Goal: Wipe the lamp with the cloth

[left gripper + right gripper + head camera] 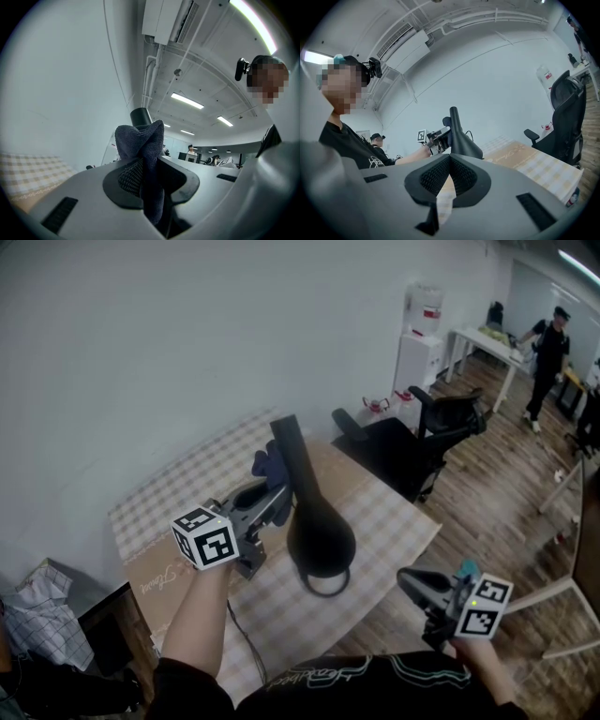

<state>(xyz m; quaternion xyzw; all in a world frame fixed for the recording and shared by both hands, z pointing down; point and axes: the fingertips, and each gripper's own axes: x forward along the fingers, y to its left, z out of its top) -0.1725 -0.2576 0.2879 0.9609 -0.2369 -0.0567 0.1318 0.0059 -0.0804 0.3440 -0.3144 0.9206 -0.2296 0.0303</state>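
Here the left gripper (269, 495) is clenched on the dark blue cloth (270, 465). The left gripper view shows the fabric pinched between the jaws, with a bunched fold standing up above them. That fold sits against the left side of the black lamp (319, 531), low on its tall neck. The neck hides the point of contact, so the touch is likely rather than certain. The lamp stands upright near the middle of the surface (394, 521), on its bulbous base.

The step in hand appears to be wiping the neck. To do it well, keep the loose fold, not the hard jaws, on the lamp and stroke along the neck with light sideways pressure, since a tall lamp may tip or slide. The right gripper (417, 585) hangs off the near right corner of the surface, well apart from the lamp. Its jaws are closed with nothing between them, so it could brace the base.

A cursive word runs along the brown sheet (164, 575) by the near left edge, and the print on the shirt (319, 673) is also script. Neither can be read.
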